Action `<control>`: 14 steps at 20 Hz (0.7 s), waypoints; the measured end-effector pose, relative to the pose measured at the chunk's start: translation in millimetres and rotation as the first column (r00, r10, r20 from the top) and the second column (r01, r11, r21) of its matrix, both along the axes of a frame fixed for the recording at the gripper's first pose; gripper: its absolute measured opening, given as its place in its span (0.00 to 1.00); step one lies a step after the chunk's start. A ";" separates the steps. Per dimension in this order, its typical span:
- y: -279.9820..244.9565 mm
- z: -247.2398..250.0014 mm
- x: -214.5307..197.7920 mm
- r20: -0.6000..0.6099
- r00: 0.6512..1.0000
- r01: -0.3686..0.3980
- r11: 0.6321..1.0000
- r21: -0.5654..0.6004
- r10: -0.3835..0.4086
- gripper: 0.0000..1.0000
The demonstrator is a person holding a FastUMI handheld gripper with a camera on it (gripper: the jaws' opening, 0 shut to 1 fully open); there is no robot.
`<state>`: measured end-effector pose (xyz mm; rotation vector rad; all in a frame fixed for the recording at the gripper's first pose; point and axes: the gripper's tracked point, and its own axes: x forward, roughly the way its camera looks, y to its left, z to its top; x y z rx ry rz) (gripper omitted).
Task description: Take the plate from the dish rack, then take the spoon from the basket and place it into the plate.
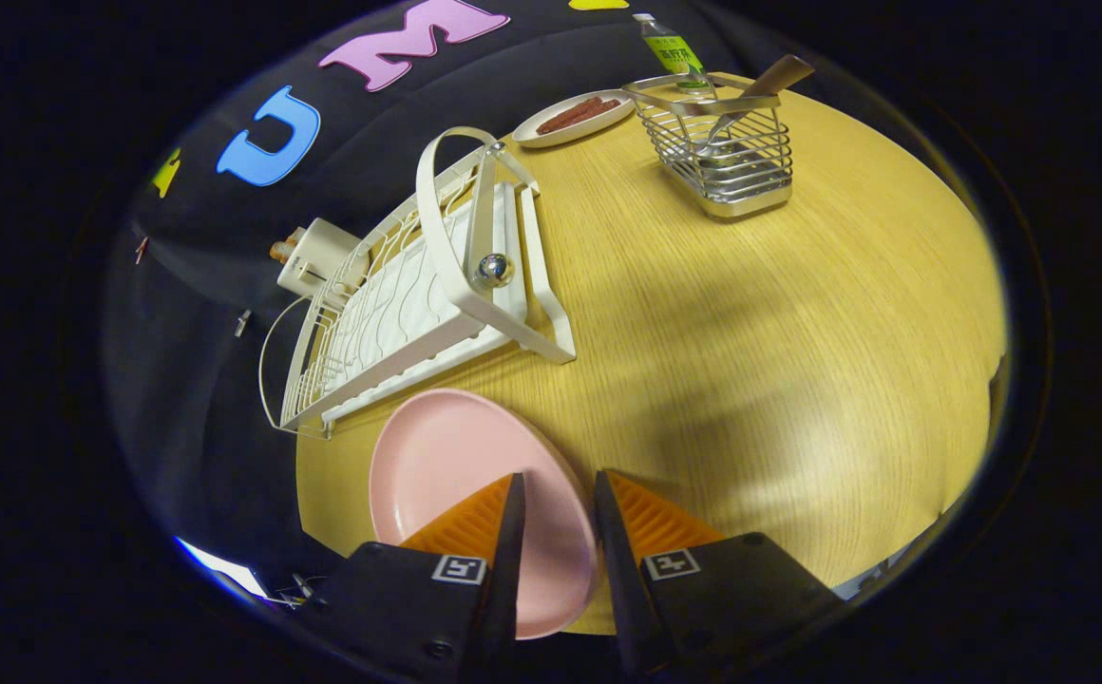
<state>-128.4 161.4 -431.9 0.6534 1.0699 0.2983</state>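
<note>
My gripper is shut on the pink plate. Its right rim runs between the two orange fingers, the left finger over the plate's face and the right finger outside the rim. The plate hangs low over the near part of the wooden table, just in front of the white dish rack, whose slots hold nothing. Far beyond the fingers stands a wire basket. A spoon with a wooden handle leans in it, bowl down.
A small white dish with brown sticks lies behind the rack, next to the basket. A green-labelled bottle stands behind the basket. A cream box sits at the rack's far side. Bare tabletop lies between plate and basket.
</note>
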 end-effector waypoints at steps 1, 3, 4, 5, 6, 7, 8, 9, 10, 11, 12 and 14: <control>-5.0 2.2 0.8 0.018 1.000 -0.004 1.000 -0.025 0.004 0.63; -16.9 7.6 3.1 0.063 0.998 -0.009 0.997 -0.080 0.014 0.84; -24.0 11.7 4.7 0.085 0.996 -0.008 0.994 -0.108 0.017 0.84; -30.7 17.9 5.2 0.107 0.994 -0.008 0.992 -0.130 0.022 0.87; -37.7 26.2 6.3 0.131 0.991 -0.008 0.989 -0.150 0.028 0.90; -45.3 36.6 6.9 0.158 0.987 -0.007 0.986 -0.168 0.034 0.97; -52.6 48.6 9.3 0.187 0.982 -0.004 0.983 -0.185 0.039 0.97; -61.7 62.5 12.0 0.221 0.974 0.006 0.980 -0.200 0.039 0.97; -71.4 77.7 17.0 0.256 0.966 0.019 0.977 -0.213 0.037 0.97; -81.3 92.8 22.0 0.291 0.956 0.035 0.974 -0.224 0.033 0.98; -92.2 109.9 30.0 0.328 0.944 0.055 0.971 -0.231 0.024 0.98; -115.9 141.3 47.5 0.397 0.918 0.097 0.964 -0.249 0.010 0.98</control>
